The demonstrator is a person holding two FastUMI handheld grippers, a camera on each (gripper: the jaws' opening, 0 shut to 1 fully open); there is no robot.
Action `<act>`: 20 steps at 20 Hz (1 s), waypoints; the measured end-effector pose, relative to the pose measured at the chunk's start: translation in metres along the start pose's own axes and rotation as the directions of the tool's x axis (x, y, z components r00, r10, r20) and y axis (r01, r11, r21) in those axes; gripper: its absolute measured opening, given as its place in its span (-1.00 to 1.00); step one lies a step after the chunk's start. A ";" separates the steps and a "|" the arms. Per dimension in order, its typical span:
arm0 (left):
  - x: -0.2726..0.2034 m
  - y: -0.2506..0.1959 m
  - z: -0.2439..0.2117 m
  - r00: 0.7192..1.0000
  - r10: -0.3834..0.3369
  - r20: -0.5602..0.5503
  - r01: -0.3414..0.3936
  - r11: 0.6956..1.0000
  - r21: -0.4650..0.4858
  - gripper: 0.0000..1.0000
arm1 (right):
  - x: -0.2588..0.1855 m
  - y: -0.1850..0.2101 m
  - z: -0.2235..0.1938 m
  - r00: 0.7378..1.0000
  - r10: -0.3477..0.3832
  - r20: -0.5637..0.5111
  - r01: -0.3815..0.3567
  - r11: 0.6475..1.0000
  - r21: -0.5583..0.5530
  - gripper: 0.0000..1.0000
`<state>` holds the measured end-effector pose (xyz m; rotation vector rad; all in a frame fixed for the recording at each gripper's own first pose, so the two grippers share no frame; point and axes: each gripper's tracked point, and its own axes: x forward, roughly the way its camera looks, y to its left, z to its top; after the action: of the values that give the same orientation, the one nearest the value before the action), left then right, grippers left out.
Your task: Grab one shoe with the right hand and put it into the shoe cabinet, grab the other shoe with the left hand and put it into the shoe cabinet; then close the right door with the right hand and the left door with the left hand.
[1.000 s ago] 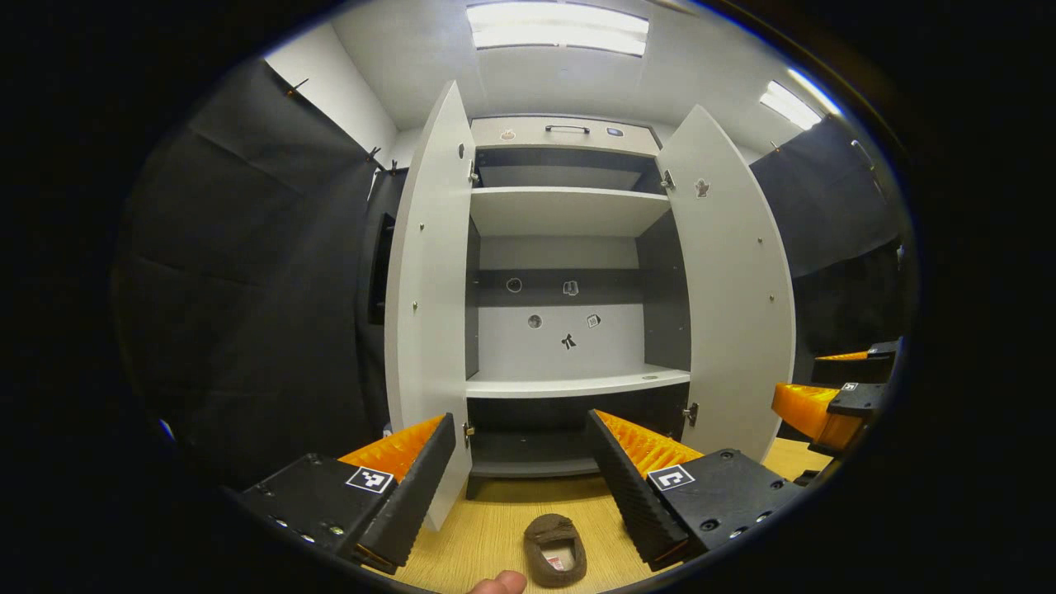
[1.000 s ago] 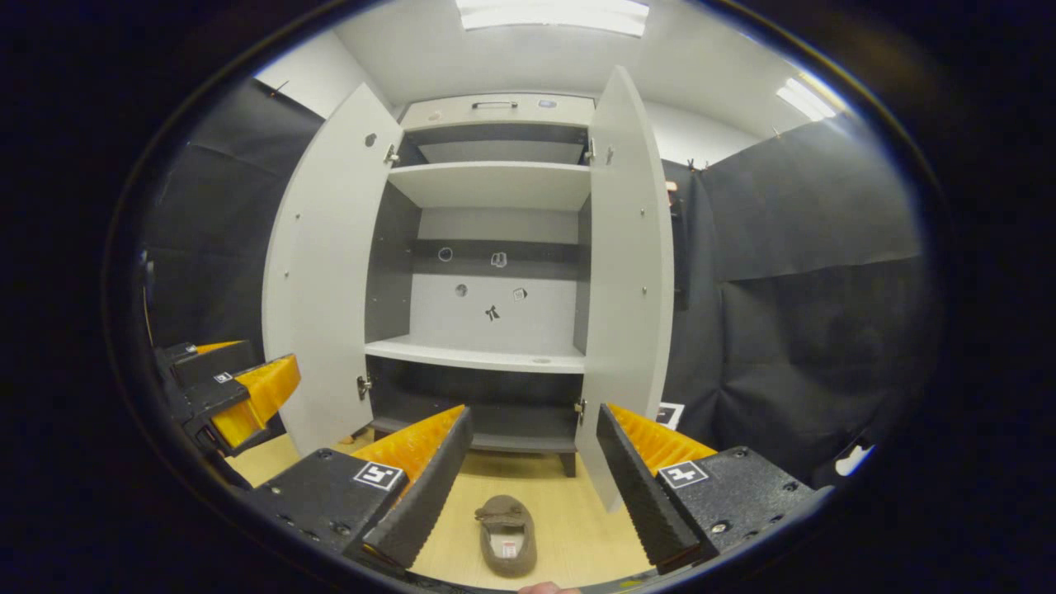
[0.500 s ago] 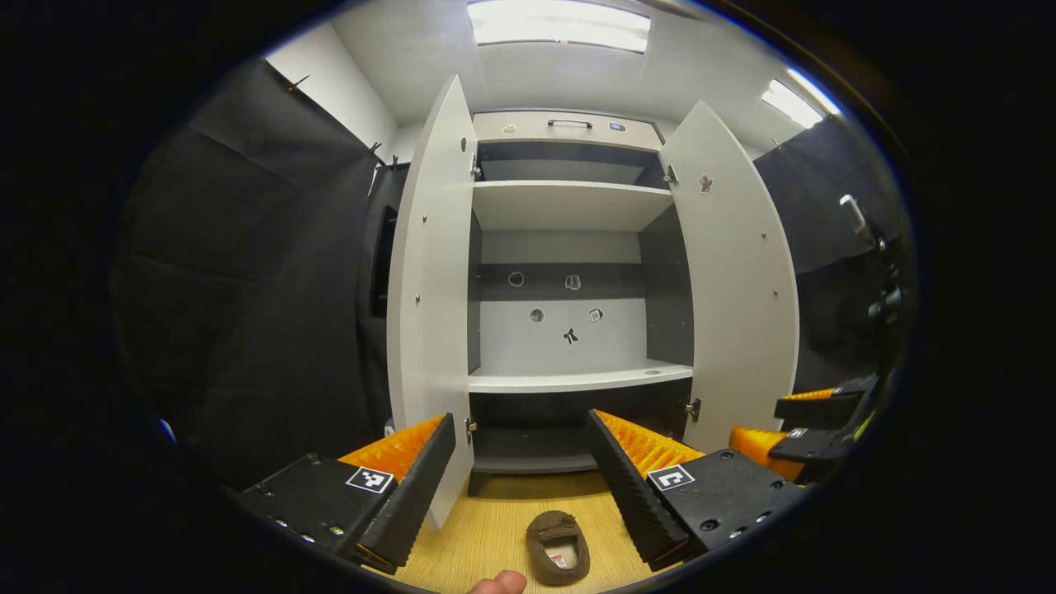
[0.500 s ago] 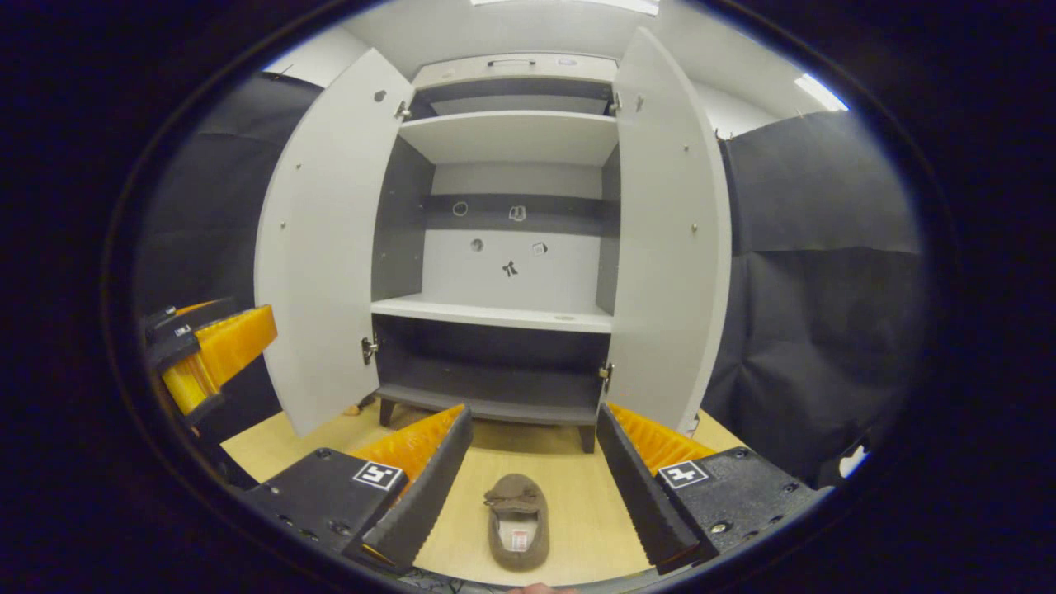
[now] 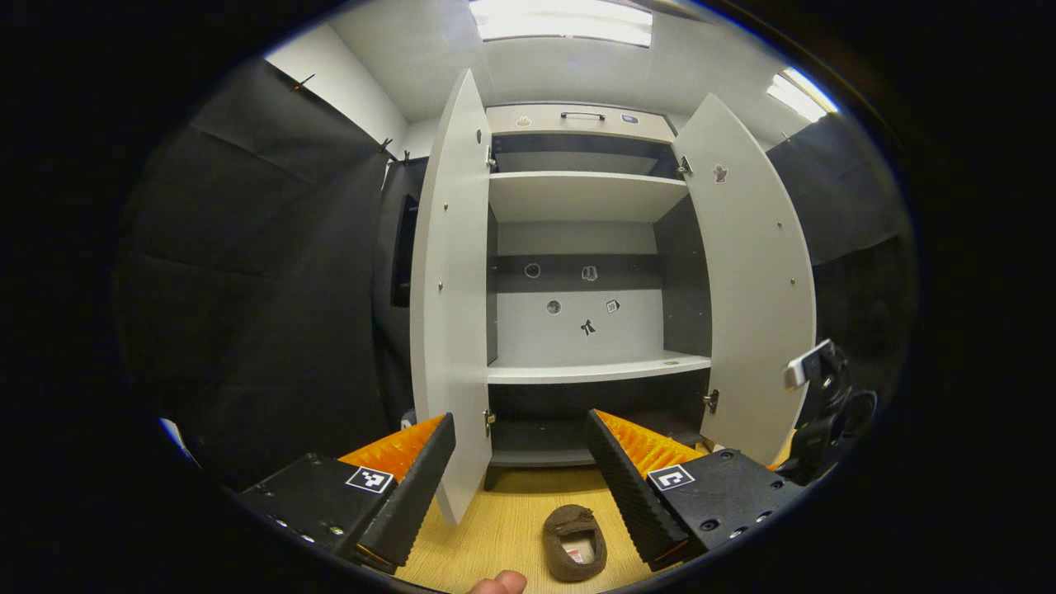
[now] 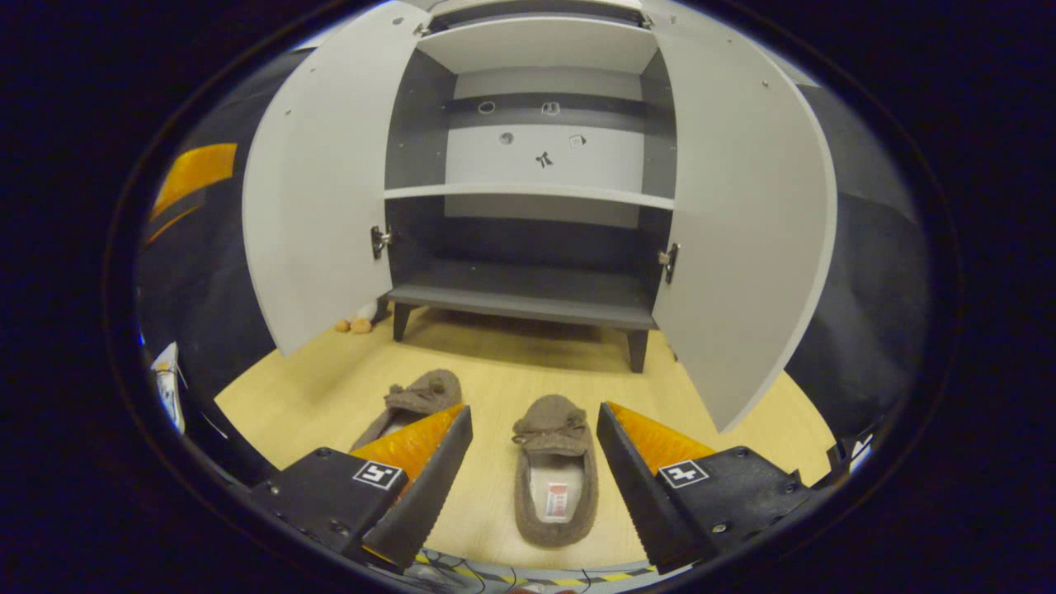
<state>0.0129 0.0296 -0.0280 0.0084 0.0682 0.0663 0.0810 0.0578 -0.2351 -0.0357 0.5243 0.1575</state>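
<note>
Two brown fuzzy slippers lie on the pale wood floor in front of the open shoe cabinet (image 6: pixel 528 301). In the right gripper view, one slipper (image 6: pixel 554 478) lies toe-first toward the cabinet, below and between the fingers of my right gripper (image 6: pixel 535 411), which is open and points down at it. The other slipper (image 6: pixel 417 398) sits just to its left, partly hidden by a finger. My left gripper (image 5: pixel 520 421) is open and faces the cabinet shelves (image 5: pixel 598 371), with a slipper (image 5: pixel 575 543) on the floor beneath it.
Both cabinet doors stand wide open: the left door (image 6: pixel 318 181) and the right door (image 6: pixel 742 206). The cabinet rests on short legs (image 6: pixel 635 351). Small objects (image 6: pixel 353 326) lie by its left leg. Black cloth walls close in both sides. A fingertip (image 5: pixel 497 584) shows at the bottom edge.
My right gripper has tipped downward and dropped toward the floor, so a slipper now lies between its fingers and a second slipper shows. My left gripper has shifted slightly.
</note>
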 end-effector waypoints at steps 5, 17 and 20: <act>0.000 0.009 -0.006 1.000 0.022 -0.013 -0.022 1.000 -0.001 0.92 | 0.025 0.007 -0.054 0.988 0.028 -0.150 -0.025 0.999 0.022 0.96; 0.006 0.019 -0.018 0.998 0.045 -0.045 -0.046 0.999 -0.028 1.00 | 0.085 0.007 -0.089 0.955 -0.017 -0.296 0.016 1.000 -0.007 0.53; 0.008 0.020 -0.020 0.998 0.046 -0.044 -0.047 0.998 -0.030 0.92 | 0.090 0.000 -0.090 0.957 -0.061 -0.285 0.045 0.997 -0.061 0.24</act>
<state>0.0181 0.0498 -0.0481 -0.0221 0.1105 0.1138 0.1131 0.0639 -0.3580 -0.1271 0.8087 0.1143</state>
